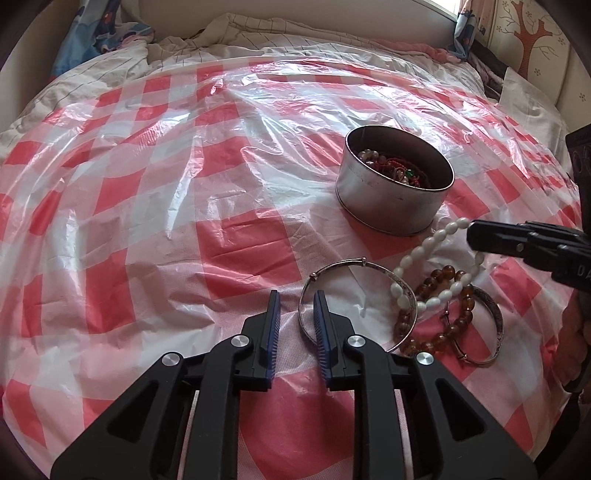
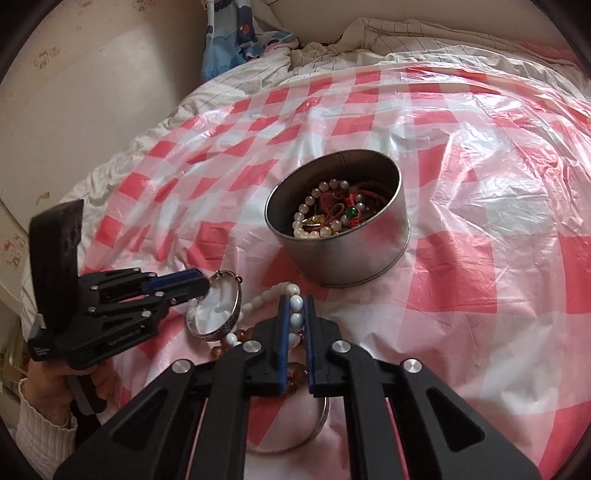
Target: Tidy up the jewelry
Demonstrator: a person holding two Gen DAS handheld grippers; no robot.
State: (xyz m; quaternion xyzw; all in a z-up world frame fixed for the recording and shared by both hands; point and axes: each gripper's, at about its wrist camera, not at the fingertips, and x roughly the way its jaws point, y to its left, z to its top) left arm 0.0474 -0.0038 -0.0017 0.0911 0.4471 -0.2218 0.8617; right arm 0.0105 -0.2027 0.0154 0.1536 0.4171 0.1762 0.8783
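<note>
A round metal tin (image 1: 391,206) (image 2: 351,258) holding mixed beads and red cords stands on the checked sheet. In front of it lies a pile of jewelry. My right gripper (image 2: 295,301) (image 1: 472,236) is shut on a white bead bracelet (image 2: 295,314) (image 1: 417,254), which trails down onto an amber bead bracelet (image 1: 443,332) (image 2: 221,349). My left gripper (image 1: 297,306) (image 2: 205,286) stands slightly open. The rim of a tilted silver bangle (image 1: 354,264) (image 2: 218,325) passes between its fingers without being pinched. A second silver bangle (image 1: 493,328) (image 2: 295,439) lies under the beads.
A red and white checked plastic sheet (image 1: 221,240) covers the bed. Crumpled quilt (image 1: 240,33) and blue patterned cloth (image 2: 236,40) lie at the back. A wall (image 2: 92,92) runs along the left of the right wrist view. A hand in a white sleeve (image 2: 44,406) holds the left gripper.
</note>
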